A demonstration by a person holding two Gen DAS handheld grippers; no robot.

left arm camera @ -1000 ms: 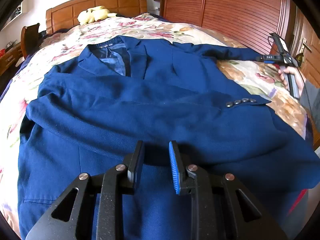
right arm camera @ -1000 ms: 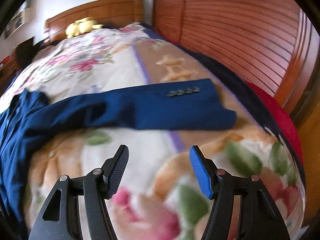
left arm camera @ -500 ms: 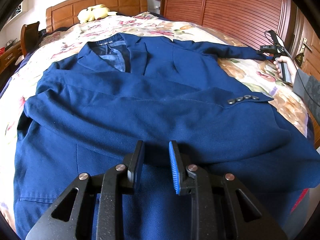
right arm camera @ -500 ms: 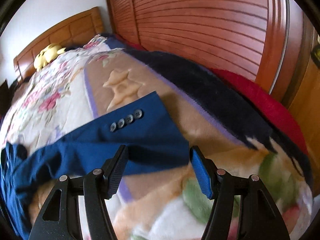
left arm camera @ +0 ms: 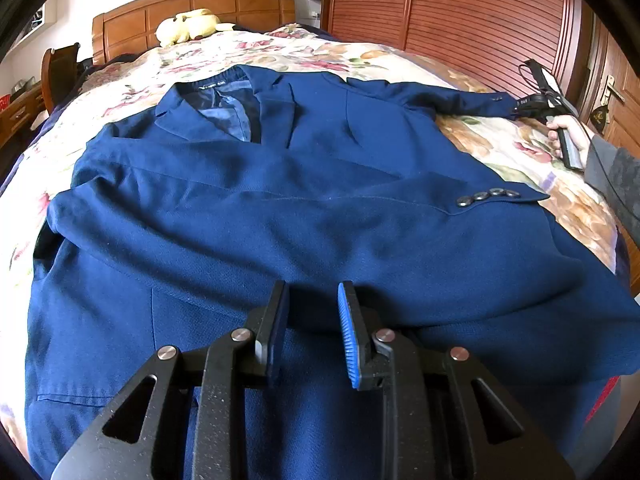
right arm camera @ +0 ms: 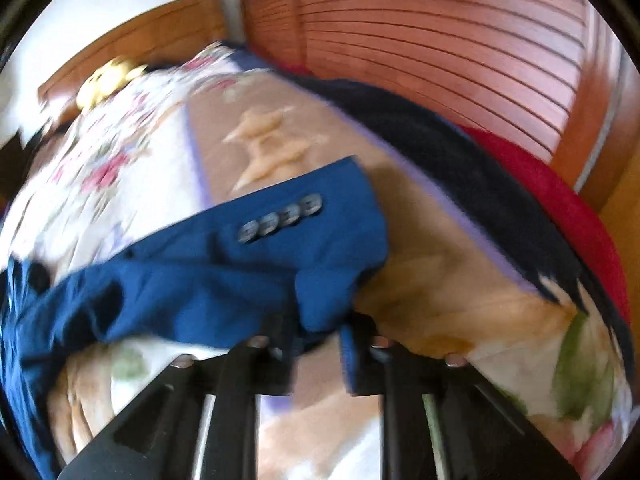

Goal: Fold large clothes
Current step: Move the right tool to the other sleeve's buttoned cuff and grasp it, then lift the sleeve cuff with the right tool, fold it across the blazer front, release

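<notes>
Right gripper (right arm camera: 316, 340) just slid onto the sleeve cuff (right arm camera: 320, 248) at 6 o'clock, jaws closing on it, looks pinched though blurry; fold-in can start. Left gripper (left arm camera: 312, 332) narrowly parted, empty.

I count one blue jacket (left arm camera: 304, 216) ahead of my left jaws, two sleeves, seemingly four cuff buttons (right arm camera: 280, 218) each, and one yellow plush toy (left arm camera: 188, 26).

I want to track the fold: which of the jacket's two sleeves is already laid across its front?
The sleeve with four cuff buttons lying across the jacket chest. The other sleeve stretches out over the bedspread, its cuff in the closing right gripper.
</notes>
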